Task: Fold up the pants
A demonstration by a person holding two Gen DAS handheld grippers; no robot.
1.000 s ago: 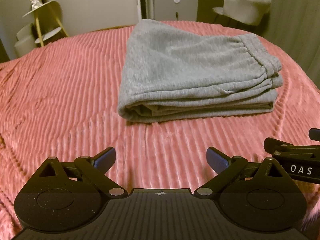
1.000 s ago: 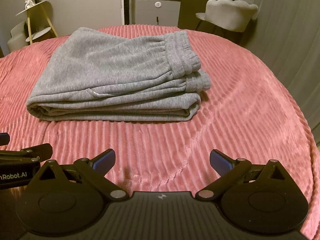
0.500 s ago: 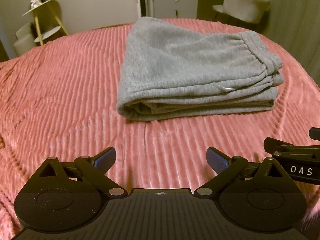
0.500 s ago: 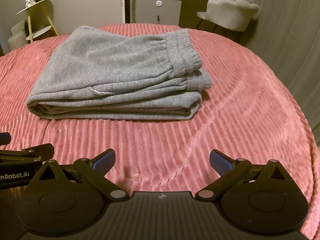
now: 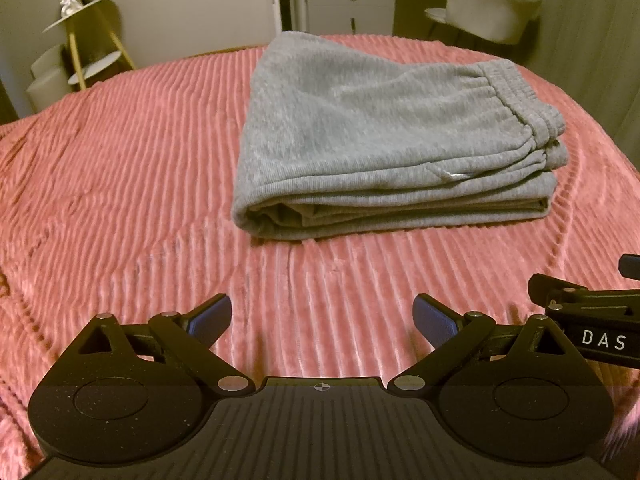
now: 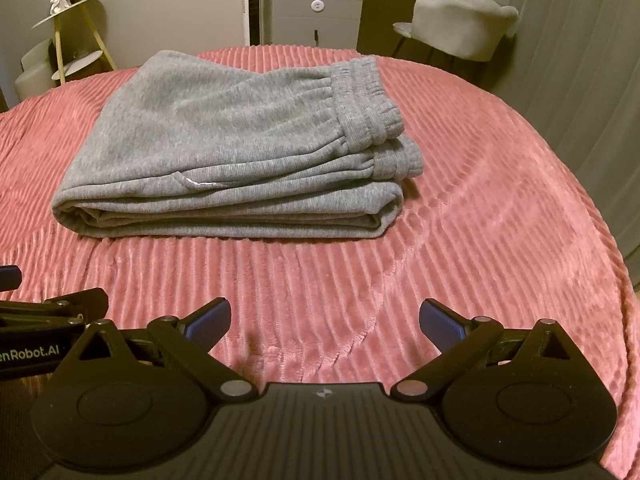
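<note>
The grey sweatpants (image 5: 384,136) lie folded in a flat stack on the pink ribbed bedspread (image 5: 120,184), waistband at the right end. They also show in the right wrist view (image 6: 236,156). My left gripper (image 5: 322,318) is open and empty, held above the bedspread well short of the pants' near edge. My right gripper (image 6: 325,320) is open and empty, likewise short of the pants. Each gripper shows at the edge of the other's view, close beside it.
The bed (image 6: 500,208) drops off at the right. Beyond it stand a grey cabinet (image 6: 318,20), a pale upholstered chair (image 6: 464,24) and a tiered side stand (image 6: 76,40) at the left.
Both views have shifted slightly, so the pants sit a little higher and farther in frame. The pants have not moved and both grippers stay open.
</note>
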